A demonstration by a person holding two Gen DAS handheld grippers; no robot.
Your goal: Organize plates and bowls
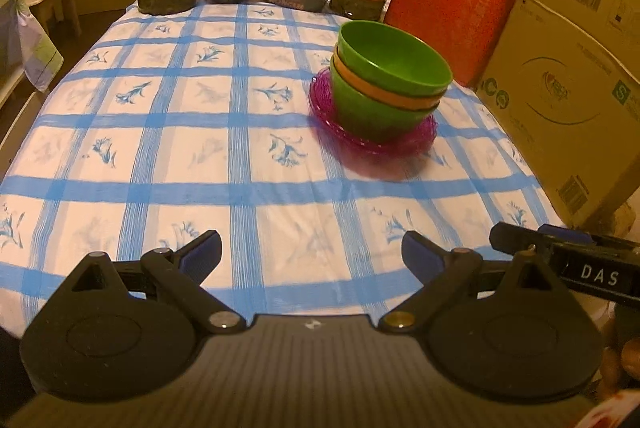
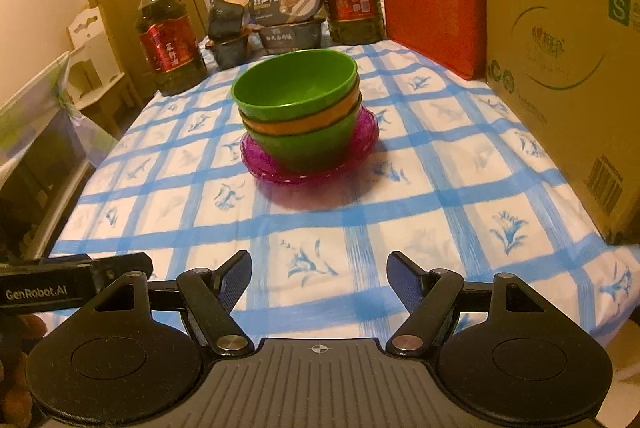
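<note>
I am holding my left tongs [image 1: 311, 254] and right tongs [image 2: 319, 278] released and empty above the checked counter [image 2: 400, 196]. The stacked bowls [image 2: 298, 108], green over orange over green, are sitting on magenta plates [image 2: 280, 174] at 12 o'clock of my right tongs.

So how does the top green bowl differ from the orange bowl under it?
The top green bowl shows its whole inside, while the orange bowl shows only a rim band. The top green bowl sits tilted; the orange bowl's rim lies more level. Both are nested in one stack on the purple plates, with neither gripper touching them.
</note>
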